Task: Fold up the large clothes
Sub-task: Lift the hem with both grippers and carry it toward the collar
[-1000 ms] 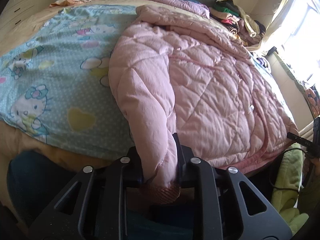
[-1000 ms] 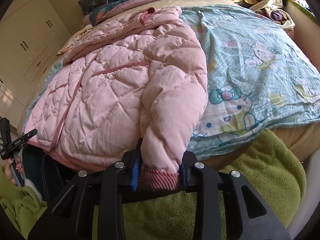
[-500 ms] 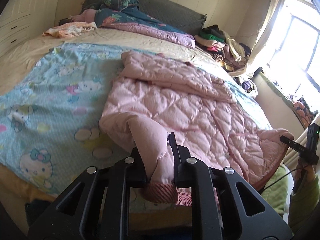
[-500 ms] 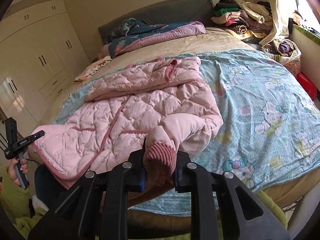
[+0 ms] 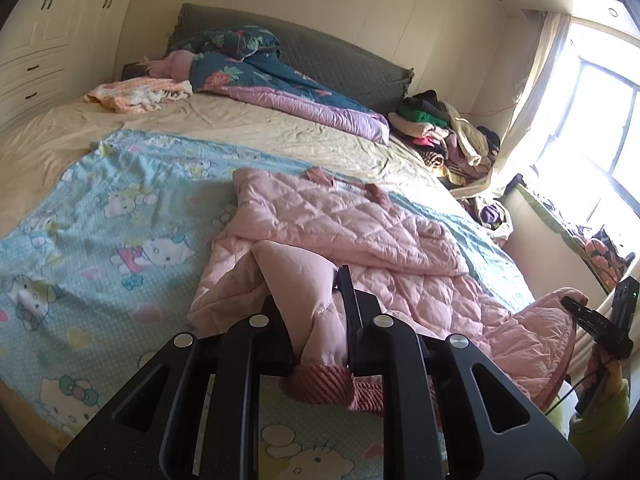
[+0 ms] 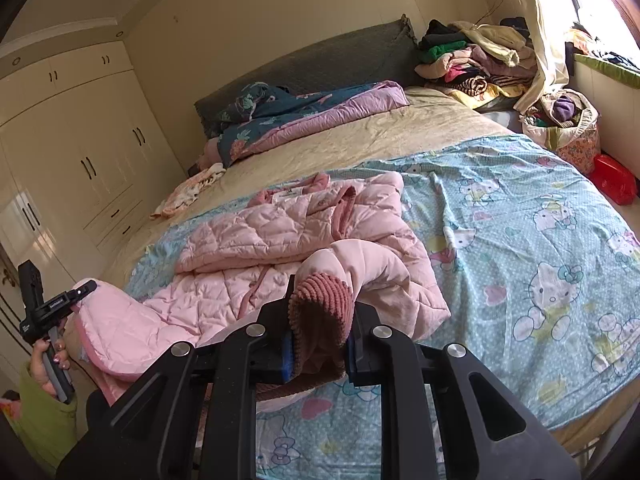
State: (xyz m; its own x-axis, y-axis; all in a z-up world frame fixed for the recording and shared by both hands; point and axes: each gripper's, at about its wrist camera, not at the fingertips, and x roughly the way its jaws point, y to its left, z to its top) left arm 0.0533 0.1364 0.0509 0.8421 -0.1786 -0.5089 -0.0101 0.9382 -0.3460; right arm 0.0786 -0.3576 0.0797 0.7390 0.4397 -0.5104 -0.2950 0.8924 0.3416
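Observation:
A pink quilted jacket [image 5: 360,232] lies on a light blue cartoon-print sheet [image 5: 100,232] on the bed, and shows in the right wrist view [image 6: 280,232] too. My left gripper [image 5: 318,320] is shut on one sleeve just above its ribbed cuff [image 5: 324,384] and holds it raised over the jacket. My right gripper [image 6: 320,320] is shut on the other sleeve at its ribbed cuff [image 6: 322,300], also raised. Each gripper shows in the other's view, at the far right [image 5: 596,320] and far left [image 6: 44,304].
A dark floral quilt [image 5: 256,68] lies by the headboard. A clothes pile [image 6: 472,60] sits at the bed's far corner near the window. A peach cloth [image 5: 140,96] lies on the beige sheet. Wardrobes [image 6: 72,152] stand alongside. A red bag [image 6: 612,180] is on the floor.
Both grippers have lifted the sleeves up from the bed's near edge and carried them forward over the jacket body. The views have tilted up toward the headboard.

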